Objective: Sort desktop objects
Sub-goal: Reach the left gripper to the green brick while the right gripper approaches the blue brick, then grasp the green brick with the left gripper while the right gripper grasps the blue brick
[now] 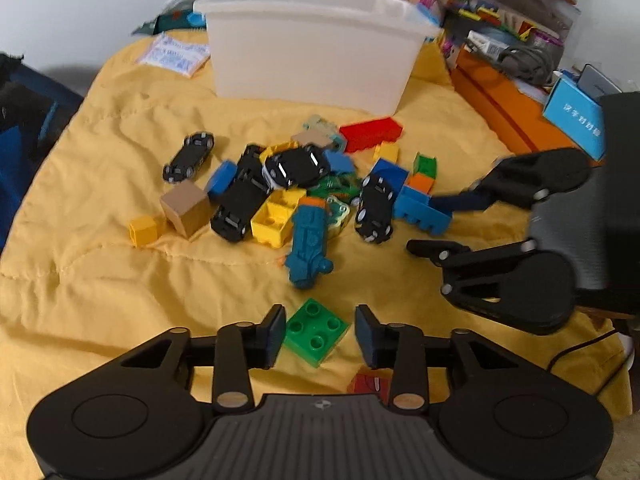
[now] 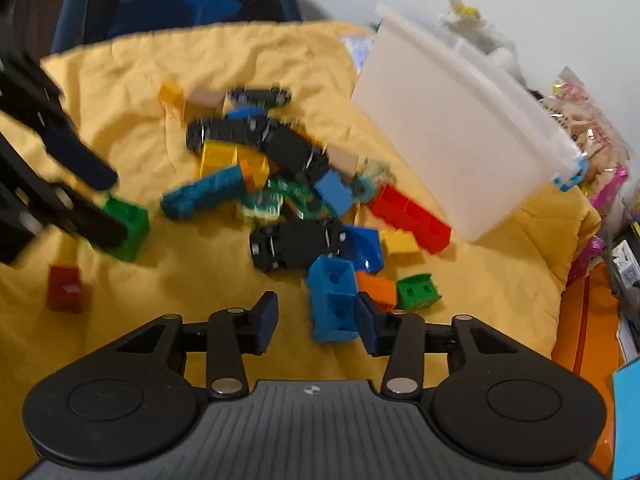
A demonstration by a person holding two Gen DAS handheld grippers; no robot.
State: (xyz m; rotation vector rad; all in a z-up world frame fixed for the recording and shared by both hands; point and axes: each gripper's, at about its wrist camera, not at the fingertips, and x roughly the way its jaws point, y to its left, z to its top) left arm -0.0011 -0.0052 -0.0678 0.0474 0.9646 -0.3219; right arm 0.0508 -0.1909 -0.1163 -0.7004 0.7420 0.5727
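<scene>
On a yellow cloth [image 1: 100, 280] lies a pile of toy bricks and black toy cars [image 1: 296, 166]. In the left wrist view my left gripper [image 1: 320, 334] stands open around a green four-stud brick [image 1: 316, 330] that lies flat on the cloth, with a thin gap at the right pad. In the right wrist view my right gripper [image 2: 316, 326] is open too. A blue brick [image 2: 334, 304] stands between its pads, close against the right one and well clear of the left. The left gripper's fingers [image 2: 96, 224] appear at the left over the green brick [image 2: 130, 220].
A white plastic bin [image 1: 312, 48] stands behind the pile. A teal toy truck [image 1: 308, 240], a tan cube [image 1: 186, 208], a long red brick [image 1: 372, 132] and a red block [image 2: 66, 288] lie around. Boxes and clutter [image 1: 520, 60] line the right side.
</scene>
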